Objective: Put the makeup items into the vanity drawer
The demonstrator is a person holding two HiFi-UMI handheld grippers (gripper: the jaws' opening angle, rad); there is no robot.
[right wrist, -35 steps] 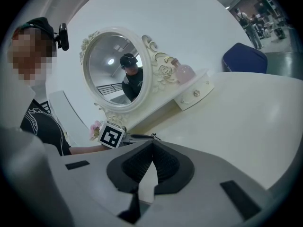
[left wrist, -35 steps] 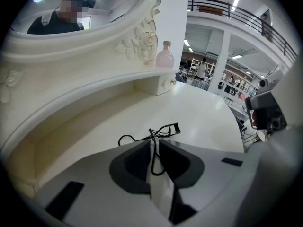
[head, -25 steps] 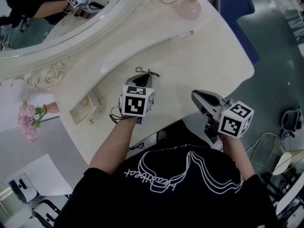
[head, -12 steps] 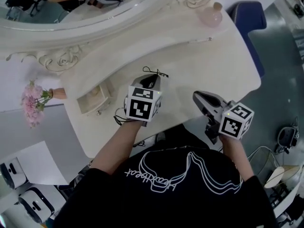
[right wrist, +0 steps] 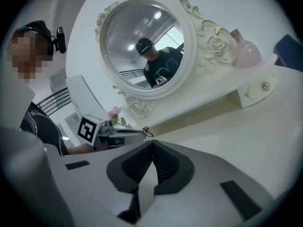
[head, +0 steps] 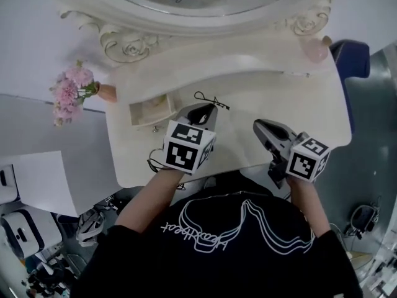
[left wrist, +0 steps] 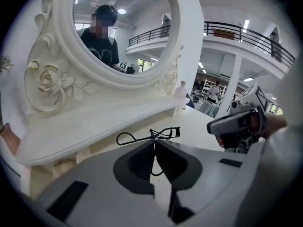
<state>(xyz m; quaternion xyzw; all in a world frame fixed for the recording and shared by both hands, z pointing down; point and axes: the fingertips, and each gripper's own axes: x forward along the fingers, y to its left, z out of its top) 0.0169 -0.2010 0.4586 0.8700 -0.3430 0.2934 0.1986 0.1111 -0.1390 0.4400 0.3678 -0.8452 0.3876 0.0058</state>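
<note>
A black wire eyelash curler (head: 211, 99) (left wrist: 156, 134) sticks out from the tip of my left gripper (head: 200, 109) (left wrist: 154, 143), which is shut on its handle loops above the white vanity top (head: 273, 98). The small vanity drawer (head: 152, 110) stands pulled open just left of that gripper, its pale inside showing. My right gripper (head: 259, 126) (right wrist: 151, 143) hovers over the table's front edge, shut with nothing between its pads. Each gripper view shows the other gripper: the right one (left wrist: 236, 122), the left one (right wrist: 120, 135).
An oval mirror in a carved white frame (left wrist: 47, 79) rises behind the raised shelf. A pink bottle (head: 315, 50) (right wrist: 246, 51) stands at the shelf's right end above a closed small drawer (right wrist: 253, 92). Pink flowers (head: 71, 92) sit at the left, a blue chair (head: 356, 61) at the right.
The head view has swung, so the vanity sits lower and further right in the picture. My left gripper, still holding the curler, is now closer to the open drawer. The right gripper has hardly moved.
</note>
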